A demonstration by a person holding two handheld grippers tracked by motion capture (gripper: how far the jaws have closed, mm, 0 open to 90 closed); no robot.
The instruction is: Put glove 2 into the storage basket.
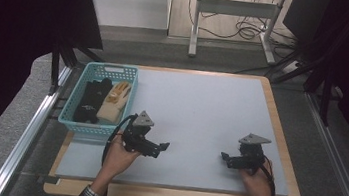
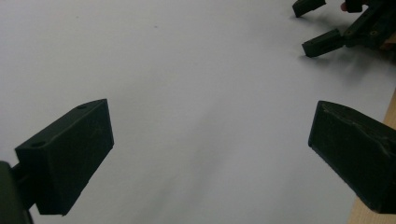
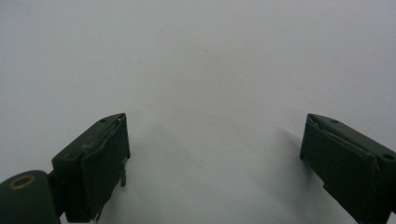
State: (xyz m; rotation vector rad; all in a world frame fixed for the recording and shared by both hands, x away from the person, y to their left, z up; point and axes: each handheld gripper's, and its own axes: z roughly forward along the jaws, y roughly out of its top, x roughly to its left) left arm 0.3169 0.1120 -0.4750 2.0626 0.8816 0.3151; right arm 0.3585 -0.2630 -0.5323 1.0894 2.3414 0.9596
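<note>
basket (image 1: 75,102), teal, sits at the table's left edge with a black glove (image 1: 90,99) and a tan glove (image 1: 114,101) lying side by side inside. left gripper (image 1: 164,146) rests on the grey mat (image 1: 201,111) just right of the basket, jaws spread wide and empty. right gripper (image 1: 224,157), well apart, also gapes empty.

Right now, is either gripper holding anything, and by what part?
Nothing is held. The left gripper and right gripper both have jaws wide apart over the bare grey mat. The gloves lie in the basket.
</note>
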